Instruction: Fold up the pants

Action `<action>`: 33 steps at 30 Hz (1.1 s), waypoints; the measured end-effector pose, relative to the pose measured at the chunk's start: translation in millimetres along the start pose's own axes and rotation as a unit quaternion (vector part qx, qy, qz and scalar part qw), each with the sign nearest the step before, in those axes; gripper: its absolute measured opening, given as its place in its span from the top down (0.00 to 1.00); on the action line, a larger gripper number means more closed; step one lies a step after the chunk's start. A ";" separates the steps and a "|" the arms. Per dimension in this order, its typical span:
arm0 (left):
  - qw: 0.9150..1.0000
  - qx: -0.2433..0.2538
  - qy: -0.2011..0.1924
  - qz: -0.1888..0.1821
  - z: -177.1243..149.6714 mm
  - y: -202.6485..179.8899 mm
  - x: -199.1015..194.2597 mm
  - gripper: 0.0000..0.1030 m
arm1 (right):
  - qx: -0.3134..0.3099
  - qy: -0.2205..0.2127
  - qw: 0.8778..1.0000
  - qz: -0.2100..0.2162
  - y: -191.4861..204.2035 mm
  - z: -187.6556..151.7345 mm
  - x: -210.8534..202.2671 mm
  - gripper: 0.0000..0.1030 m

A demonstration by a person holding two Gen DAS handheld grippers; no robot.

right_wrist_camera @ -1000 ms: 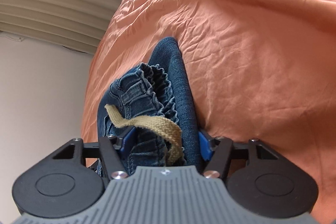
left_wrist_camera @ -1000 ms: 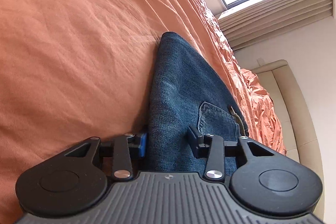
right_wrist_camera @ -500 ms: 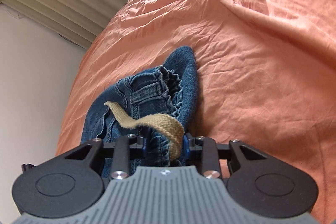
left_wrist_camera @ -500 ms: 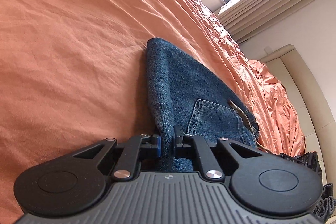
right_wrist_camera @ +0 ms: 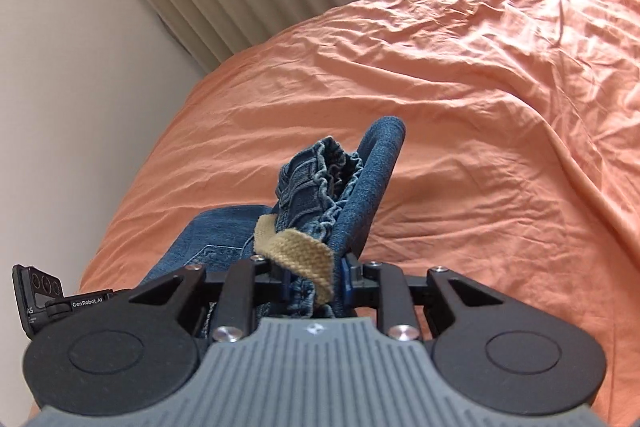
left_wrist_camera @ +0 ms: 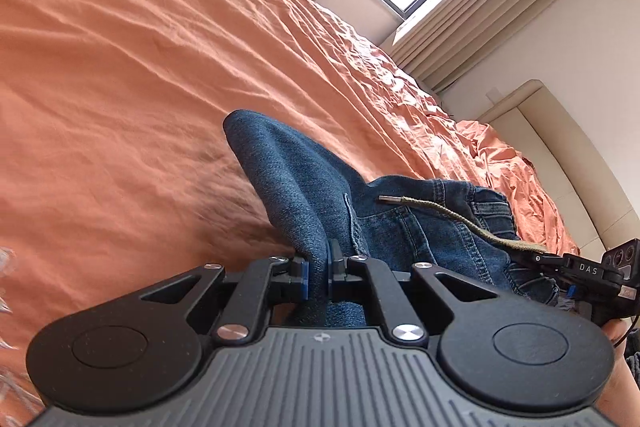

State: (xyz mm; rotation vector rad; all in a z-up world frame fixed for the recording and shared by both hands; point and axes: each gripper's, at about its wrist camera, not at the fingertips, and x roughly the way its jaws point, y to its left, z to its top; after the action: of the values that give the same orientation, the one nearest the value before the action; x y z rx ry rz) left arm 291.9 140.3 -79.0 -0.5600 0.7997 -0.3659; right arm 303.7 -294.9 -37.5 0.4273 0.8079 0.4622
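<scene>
A second ago both grippers stood open astride the jeans (left_wrist_camera: 304, 187) lying on the orange bedsheet (left_wrist_camera: 120, 75); now the left gripper (left_wrist_camera: 316, 269) is clamped on a denim fold, and the right gripper (right_wrist_camera: 314, 277) is closing on the bunched waistband and tan drawstring (right_wrist_camera: 300, 255), with the denim raised off the sheet. The jeans run lengthwise from lower centre toward mid-frame. Their lower ends are hidden behind the grippers.

Left hand-held gripper (left_wrist_camera: 316, 269) clamped; right hand-held gripper (right_wrist_camera: 314, 277) closing, cloth between.
</scene>
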 end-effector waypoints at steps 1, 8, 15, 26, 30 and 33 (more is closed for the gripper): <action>1.000 0.006 -0.004 0.009 4.9 0.9 -8.6 0.93 | -0.003 -0.001 1.000 0.007 7.2 1.0 3.9 0.82; 0.996 0.029 -0.016 0.078 48.4 27.6 -60.8 0.93 | -0.001 0.000 0.998 0.068 67.2 4.0 57.9 0.82; 0.988 0.051 -0.025 0.147 91.0 73.4 -96.6 0.93 | 0.023 0.005 0.991 0.132 116.5 -11.8 133.0 0.82; 0.987 -0.018 0.011 0.157 67.3 196.9 -50.9 0.91 | 0.068 0.082 0.989 0.103 69.2 -64.9 229.8 0.83; 0.990 -0.020 0.015 0.139 63.7 213.1 -46.2 0.86 | 0.055 0.082 0.992 0.082 68.5 -68.0 245.1 0.82; 0.989 -0.024 0.017 0.144 62.2 214.4 -45.9 0.80 | 0.060 0.093 0.991 0.072 70.5 -64.6 249.5 0.80</action>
State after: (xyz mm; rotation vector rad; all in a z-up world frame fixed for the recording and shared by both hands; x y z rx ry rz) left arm 330.5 354.8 -145.8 -0.4759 0.9098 -0.0904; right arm 388.8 -89.5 -185.7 0.5616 0.9930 0.5956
